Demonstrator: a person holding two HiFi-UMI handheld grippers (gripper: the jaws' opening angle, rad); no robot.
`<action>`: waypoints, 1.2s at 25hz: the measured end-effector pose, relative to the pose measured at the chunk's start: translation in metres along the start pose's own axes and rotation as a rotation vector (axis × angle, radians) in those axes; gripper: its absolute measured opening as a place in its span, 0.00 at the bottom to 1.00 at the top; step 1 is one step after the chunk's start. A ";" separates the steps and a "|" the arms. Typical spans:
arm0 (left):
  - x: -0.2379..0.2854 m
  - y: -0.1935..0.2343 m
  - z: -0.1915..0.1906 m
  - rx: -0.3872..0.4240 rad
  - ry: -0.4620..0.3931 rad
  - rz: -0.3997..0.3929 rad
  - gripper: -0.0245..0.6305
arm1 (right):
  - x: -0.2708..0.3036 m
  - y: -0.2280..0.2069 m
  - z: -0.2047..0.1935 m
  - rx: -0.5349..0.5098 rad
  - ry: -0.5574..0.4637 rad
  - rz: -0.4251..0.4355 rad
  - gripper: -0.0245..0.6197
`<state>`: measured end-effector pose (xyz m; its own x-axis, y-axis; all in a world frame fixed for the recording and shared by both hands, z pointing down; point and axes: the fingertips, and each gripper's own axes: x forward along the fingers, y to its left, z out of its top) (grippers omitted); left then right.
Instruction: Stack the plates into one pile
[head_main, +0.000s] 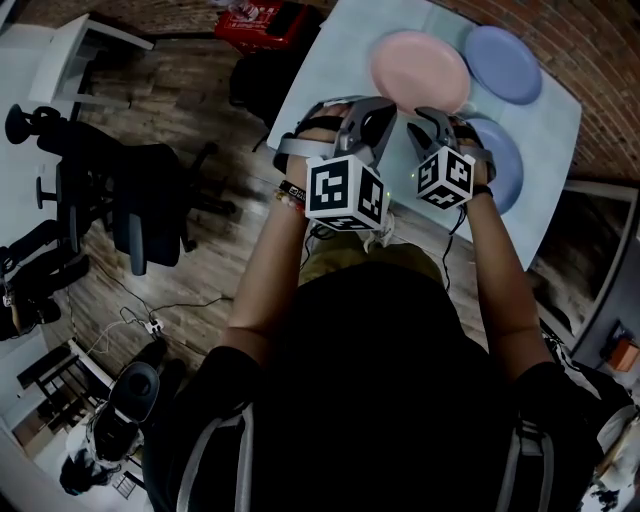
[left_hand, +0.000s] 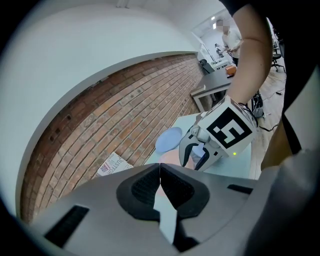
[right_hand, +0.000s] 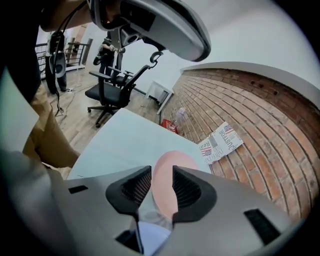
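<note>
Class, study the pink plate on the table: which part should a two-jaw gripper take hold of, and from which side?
Take the pink plate by its near rim, probably coming in low across the table from its near edge. The plate lies flat, so only its thin edge fits between jaws, and a blue plate crowds its right side.

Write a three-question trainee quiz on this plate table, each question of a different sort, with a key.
1. How many plates lie on the table?
2. True or false: the left hand-held gripper has its jaws together.
3. Which plate shows through the gap between the jaws of the right hand-held gripper? A pink, B green, C yellow.
Key: 1. Three: pink plate, far blue plate, near blue plate. 2. True. 3. A.
</note>
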<state>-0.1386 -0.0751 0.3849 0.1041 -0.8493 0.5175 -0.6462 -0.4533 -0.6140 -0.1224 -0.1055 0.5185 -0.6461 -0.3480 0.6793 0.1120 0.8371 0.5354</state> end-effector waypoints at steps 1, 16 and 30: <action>0.001 0.002 -0.003 -0.004 0.002 -0.001 0.07 | 0.006 0.001 -0.002 -0.004 0.010 0.006 0.26; 0.012 0.007 -0.034 -0.023 0.003 -0.051 0.07 | 0.072 0.019 -0.031 0.055 0.123 0.087 0.26; 0.011 0.013 -0.061 -0.021 0.009 -0.090 0.07 | 0.112 0.028 -0.054 0.050 0.250 0.129 0.26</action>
<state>-0.1923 -0.0738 0.4194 0.1551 -0.8030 0.5754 -0.6506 -0.5213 -0.5522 -0.1509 -0.1441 0.6368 -0.4216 -0.3256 0.8463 0.1400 0.8988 0.4155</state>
